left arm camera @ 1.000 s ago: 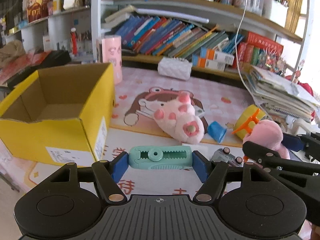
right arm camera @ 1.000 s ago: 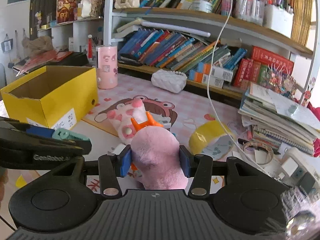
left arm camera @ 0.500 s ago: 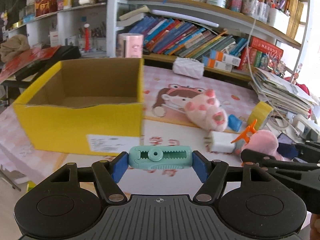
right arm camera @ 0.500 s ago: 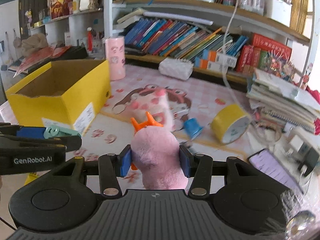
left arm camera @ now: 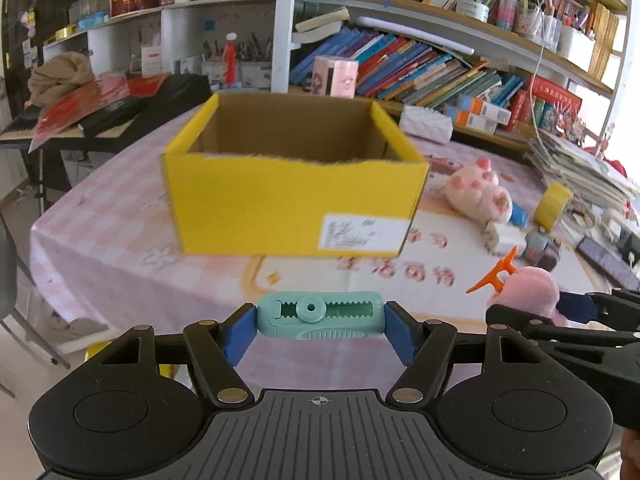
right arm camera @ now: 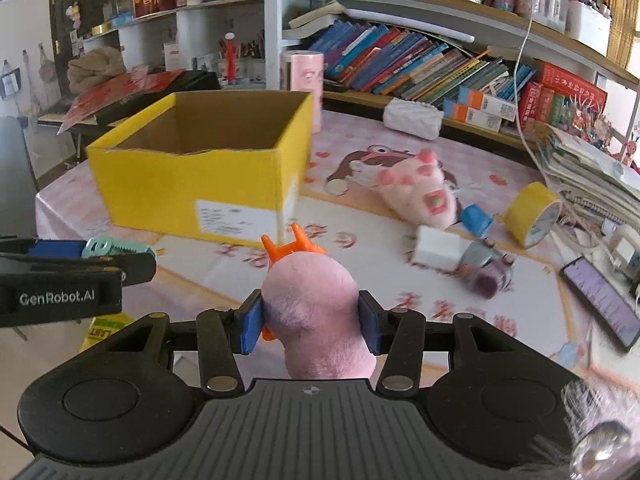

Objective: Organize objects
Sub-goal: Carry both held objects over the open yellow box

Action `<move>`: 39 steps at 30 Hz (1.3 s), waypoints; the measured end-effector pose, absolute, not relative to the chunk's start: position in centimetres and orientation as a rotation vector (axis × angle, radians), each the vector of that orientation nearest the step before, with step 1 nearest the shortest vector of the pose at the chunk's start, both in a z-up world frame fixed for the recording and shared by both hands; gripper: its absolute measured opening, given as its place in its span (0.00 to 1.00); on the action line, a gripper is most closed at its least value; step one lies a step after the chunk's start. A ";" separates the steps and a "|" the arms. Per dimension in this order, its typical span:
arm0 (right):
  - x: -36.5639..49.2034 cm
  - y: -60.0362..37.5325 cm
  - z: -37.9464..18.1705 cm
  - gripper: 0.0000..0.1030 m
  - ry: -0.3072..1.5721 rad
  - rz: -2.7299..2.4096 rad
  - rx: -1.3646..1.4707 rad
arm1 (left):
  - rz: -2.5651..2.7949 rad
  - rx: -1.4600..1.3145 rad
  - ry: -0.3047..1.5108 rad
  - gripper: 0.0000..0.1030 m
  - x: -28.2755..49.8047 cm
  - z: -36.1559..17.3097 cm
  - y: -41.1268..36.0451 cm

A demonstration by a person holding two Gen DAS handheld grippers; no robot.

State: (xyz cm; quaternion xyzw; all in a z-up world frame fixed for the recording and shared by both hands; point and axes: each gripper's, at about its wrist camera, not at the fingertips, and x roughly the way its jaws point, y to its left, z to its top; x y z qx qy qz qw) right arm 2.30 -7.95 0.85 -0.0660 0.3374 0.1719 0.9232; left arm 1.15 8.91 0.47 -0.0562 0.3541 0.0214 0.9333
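My left gripper (left arm camera: 320, 326) is shut on a teal plastic cutter (left arm camera: 320, 315), held crosswise between its blue pads. My right gripper (right arm camera: 312, 318) is shut on a pink plush toy (right arm camera: 316, 312) with an orange clip (right arm camera: 290, 246) sticking out of its top. An open yellow cardboard box (left arm camera: 292, 192) stands straight ahead of the left gripper, and ahead and to the left in the right wrist view (right arm camera: 200, 180); what I see of its inside is bare. Each gripper shows at the edge of the other's view: the right one (left arm camera: 560, 312) and the left one (right arm camera: 80, 256).
On the pink tablecloth right of the box lie a pale plush paw (right arm camera: 416, 192), a white block (right arm camera: 438, 250), a small blue cup (right arm camera: 476, 218), a yellow tape roll (right arm camera: 532, 214), a small grey toy (right arm camera: 484, 270) and a phone (right arm camera: 602, 296). Bookshelves stand behind; stacked papers (right arm camera: 584, 172) at right.
Both grippers have swung left across the table with their loads still held. The yellow box has moved from the left edge to the middle of the left wrist view.
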 end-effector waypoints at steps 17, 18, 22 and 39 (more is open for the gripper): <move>-1.8 -2.0 0.2 0.45 0.709 0.353 -0.111 | 0.057 -0.116 0.693 0.68 -2.8 0.7 14.6; -1.8 -2.0 0.2 0.45 0.708 0.352 -0.113 | 0.056 -0.118 0.693 0.68 -2.8 0.7 14.7; -2.0 -1.9 0.4 0.45 0.708 0.344 -0.118 | 0.047 -0.119 0.692 0.68 -2.8 0.7 14.8; -2.0 -1.0 0.0 0.45 0.736 0.335 -0.119 | 0.044 -0.113 0.691 0.68 -3.3 0.7 15.2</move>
